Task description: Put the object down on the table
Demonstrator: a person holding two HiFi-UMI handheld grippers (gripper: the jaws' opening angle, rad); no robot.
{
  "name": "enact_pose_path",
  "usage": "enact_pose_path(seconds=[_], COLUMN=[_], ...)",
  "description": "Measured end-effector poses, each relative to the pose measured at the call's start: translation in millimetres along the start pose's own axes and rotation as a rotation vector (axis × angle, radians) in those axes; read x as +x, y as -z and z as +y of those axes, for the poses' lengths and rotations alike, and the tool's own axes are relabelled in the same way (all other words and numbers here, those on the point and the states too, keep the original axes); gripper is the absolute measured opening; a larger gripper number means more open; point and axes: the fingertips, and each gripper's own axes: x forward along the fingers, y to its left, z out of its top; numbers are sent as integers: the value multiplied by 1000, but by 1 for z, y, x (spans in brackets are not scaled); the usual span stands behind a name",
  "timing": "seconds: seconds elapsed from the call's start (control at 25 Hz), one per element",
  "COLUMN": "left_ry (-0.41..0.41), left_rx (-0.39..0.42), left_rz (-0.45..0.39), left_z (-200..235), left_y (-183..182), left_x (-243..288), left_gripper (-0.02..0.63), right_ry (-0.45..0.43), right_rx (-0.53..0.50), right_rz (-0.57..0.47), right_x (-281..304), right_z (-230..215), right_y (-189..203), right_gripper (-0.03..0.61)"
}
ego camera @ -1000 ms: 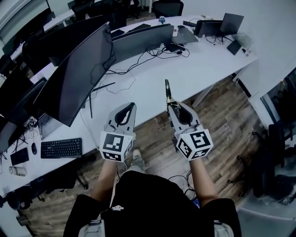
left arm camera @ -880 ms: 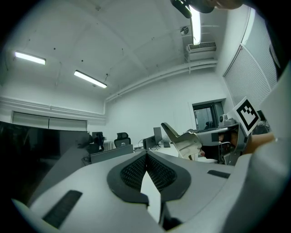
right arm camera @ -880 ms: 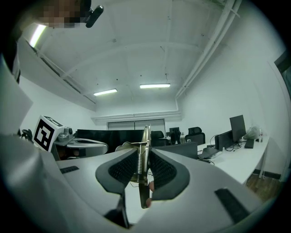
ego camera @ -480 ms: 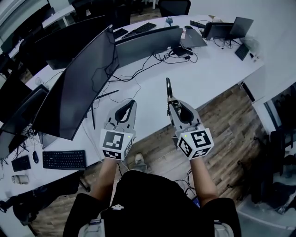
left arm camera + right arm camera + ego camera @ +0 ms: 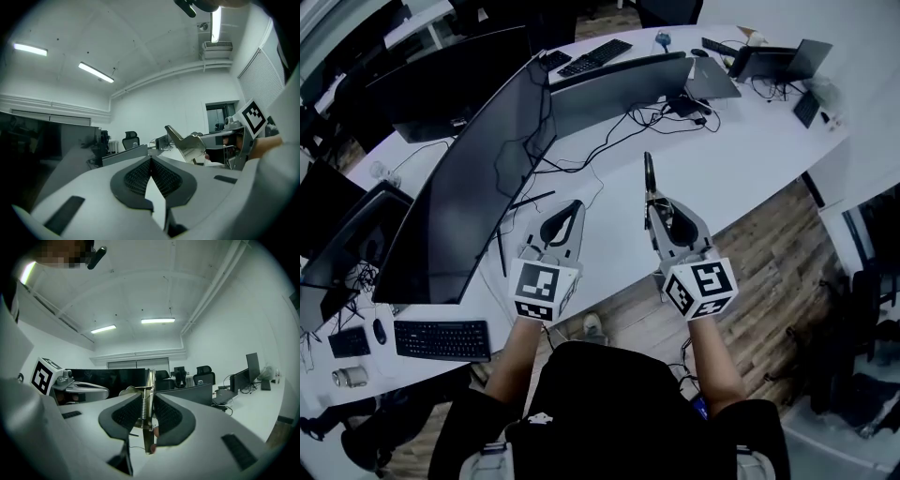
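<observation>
My right gripper point(image 5: 654, 208) is shut on a slim metal tool point(image 5: 649, 180) with a spring, which sticks up and forward out of the jaws over the near edge of the white table point(image 5: 741, 141). In the right gripper view the metal tool point(image 5: 149, 394) stands on edge between the dark pads point(image 5: 166, 416), its spring showing. My left gripper point(image 5: 573, 206) hovers beside it to the left, shut with nothing in it; its pads point(image 5: 136, 177) meet at the tips. The right gripper point(image 5: 186, 146) also shows in the left gripper view.
A large curved monitor point(image 5: 478, 187) stands on the table ahead of the left gripper, a second monitor point(image 5: 619, 84) behind it. Loose cables point(image 5: 581, 155) lie ahead of both grippers. A keyboard point(image 5: 441, 339) sits at the left, a laptop point(image 5: 769, 61) at the far right. Wooden floor point(image 5: 769, 253) lies below.
The table and monitors have come nearer in the head view, so both grippers now hang further over the table's edge. Neither grip has changed.
</observation>
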Motion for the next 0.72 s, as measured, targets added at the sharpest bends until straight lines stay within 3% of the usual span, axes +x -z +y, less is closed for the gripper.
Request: enact_pose_path(seconds=[0.24,0.72], left_ry=[45,71], left_rx=[-32,-76], left_rz=[0,80], left_z=[18,21], left_y=[9,44], left_x=[13,29], left_gripper=[14,14], right_ry=[11,13], right_rx=[-5,-9], right_rz=[12,88], right_x=[28,43], right_z=[7,0], right_y=[7,38], right_gripper=[97,97])
